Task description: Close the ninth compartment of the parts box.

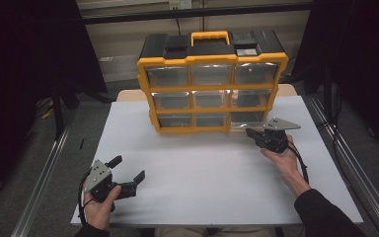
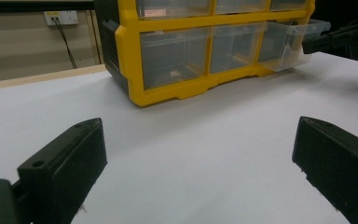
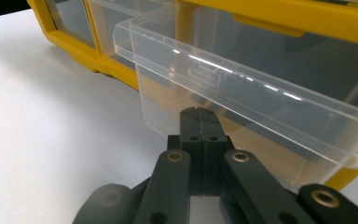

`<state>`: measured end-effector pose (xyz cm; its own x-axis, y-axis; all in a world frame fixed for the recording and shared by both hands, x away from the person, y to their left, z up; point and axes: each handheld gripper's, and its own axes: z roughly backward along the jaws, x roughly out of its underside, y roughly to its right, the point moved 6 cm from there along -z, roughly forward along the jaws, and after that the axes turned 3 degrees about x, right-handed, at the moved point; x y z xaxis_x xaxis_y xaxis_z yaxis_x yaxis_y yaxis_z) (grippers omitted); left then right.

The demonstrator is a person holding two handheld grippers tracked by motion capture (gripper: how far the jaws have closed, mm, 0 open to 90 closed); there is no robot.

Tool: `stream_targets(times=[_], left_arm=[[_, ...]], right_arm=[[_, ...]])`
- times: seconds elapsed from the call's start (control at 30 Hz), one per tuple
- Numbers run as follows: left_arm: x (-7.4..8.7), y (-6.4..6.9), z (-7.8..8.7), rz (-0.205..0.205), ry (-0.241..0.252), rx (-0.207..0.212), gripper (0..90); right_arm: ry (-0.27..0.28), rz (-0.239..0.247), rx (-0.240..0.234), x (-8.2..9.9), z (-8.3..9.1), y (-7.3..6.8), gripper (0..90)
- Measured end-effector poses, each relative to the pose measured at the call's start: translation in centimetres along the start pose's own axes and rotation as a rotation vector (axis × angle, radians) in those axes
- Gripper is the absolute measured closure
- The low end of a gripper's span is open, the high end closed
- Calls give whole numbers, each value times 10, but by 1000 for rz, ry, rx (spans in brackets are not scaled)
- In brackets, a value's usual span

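The jaws of the right gripper are clenched together, pad against pad, and nothing is between them. Their tips stand at the front wall of the clear drawer, just under its rim; I cannot tell whether they touch the plastic. The drawer is the bottom right one of the yellow organizer, and it is pulled partly out of its slot, so its front stands forward of the yellow frame. In the left gripper view the same drawer sticks out at the low right corner of the organizer, with the right gripper just beside it.

The jaws of the left gripper are released and wide apart, holding nothing. This gripper rests low over the white worktop, well apart from the organizer, toward its front left.

The other drawers of the organizer look closed. A yellow handle sits on its black top.

I judge that the step in hand is the moving of this drawer with the closed tips, either pushing it back in or hooking its rim to draw it out more. If it is a push, the next move calls for a straight, level press on the middle of the drawer's front, in line with the slot, so that the drawer does not twist and jam. The organizer may slide backward, so the left gripper could steady it.
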<state>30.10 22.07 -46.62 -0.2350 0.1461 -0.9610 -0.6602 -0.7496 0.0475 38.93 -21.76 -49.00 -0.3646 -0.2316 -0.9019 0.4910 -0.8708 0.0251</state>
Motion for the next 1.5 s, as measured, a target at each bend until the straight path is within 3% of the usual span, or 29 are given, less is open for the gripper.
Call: stream_targets(times=[1.5], left_arm=[[0,0,0,0,0,0,26]], right_arm=[[4,-9,28,-4,-12,9,900]])
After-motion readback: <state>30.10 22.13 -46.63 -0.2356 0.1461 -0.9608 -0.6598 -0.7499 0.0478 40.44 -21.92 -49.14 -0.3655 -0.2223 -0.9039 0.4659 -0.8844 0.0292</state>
